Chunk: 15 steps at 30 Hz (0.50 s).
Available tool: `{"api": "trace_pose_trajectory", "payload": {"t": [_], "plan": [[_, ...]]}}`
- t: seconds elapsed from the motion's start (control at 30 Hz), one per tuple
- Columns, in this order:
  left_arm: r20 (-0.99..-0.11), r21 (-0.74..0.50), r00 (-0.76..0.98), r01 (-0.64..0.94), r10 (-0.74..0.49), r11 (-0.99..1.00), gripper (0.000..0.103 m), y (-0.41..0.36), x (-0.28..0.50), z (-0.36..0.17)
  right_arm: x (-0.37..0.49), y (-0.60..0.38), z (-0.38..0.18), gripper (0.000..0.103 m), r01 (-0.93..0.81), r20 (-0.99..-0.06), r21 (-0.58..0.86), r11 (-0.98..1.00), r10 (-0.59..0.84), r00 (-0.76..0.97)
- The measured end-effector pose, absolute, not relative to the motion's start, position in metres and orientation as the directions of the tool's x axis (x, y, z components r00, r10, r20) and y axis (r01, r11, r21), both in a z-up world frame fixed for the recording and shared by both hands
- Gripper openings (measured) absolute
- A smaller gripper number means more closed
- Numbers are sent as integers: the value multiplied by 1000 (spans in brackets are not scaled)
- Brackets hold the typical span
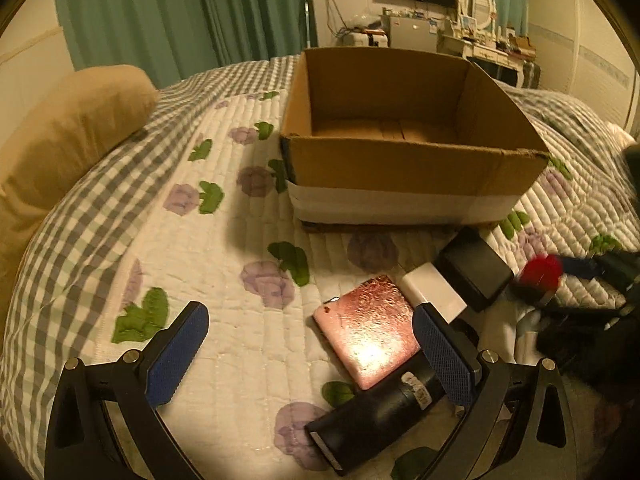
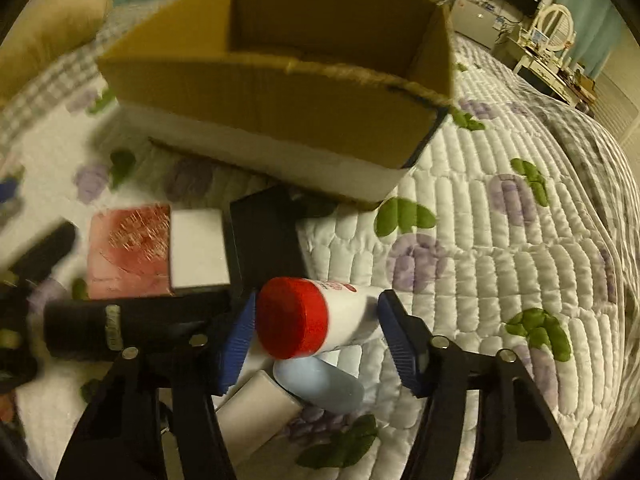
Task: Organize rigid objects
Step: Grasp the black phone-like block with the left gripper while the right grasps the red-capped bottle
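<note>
An open cardboard box (image 1: 400,160) (image 2: 280,92) stands on the quilted bed. In front of it lie a shiny pink box (image 1: 368,328) (image 2: 128,252), a white box (image 1: 434,290) (image 2: 198,248), a black box (image 1: 474,270) (image 2: 266,236) and a black cylinder (image 1: 380,420) (image 2: 120,328). My left gripper (image 1: 312,316) is open just above the quilt, its right finger beside the pink box and over the cylinder. My right gripper (image 2: 316,308) is shut on a white bottle with a red cap (image 2: 296,320), both blue pads against its sides. The red cap (image 1: 538,276) shows blurred in the left wrist view.
A pale blue bottle (image 2: 320,384) and a white container (image 2: 256,404) lie under the right gripper. A tan pillow (image 1: 68,132) sits at the left of the bed. Bare quilt (image 2: 500,272) stretches right of the objects. Furniture stands along the far wall.
</note>
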<state>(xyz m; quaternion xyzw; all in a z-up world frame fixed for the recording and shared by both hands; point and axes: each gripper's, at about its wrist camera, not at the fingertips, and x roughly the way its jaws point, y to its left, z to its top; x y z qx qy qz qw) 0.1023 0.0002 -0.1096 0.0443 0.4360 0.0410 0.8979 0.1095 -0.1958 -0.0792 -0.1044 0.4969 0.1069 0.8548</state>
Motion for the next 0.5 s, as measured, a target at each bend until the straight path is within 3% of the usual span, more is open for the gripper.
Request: {"api": "trace_pose_trajectory", "payload": {"t": [0.07, 0.3, 0.5], "plan": [[-781, 117, 616, -13, 100, 993, 103, -8, 105, -111, 103, -208, -60, 37, -266, -831, -75, 961, 87, 549], [-810, 55, 586, 42, 20, 998, 103, -50, 134, -120, 111, -245, -27, 36, -285, -798, 0, 958, 172, 578], [-842, -5, 538, 73, -44, 997, 94, -83, 161, -135, 120, -262, -21, 36, -263, -782, 8, 965, 170, 599]]}}
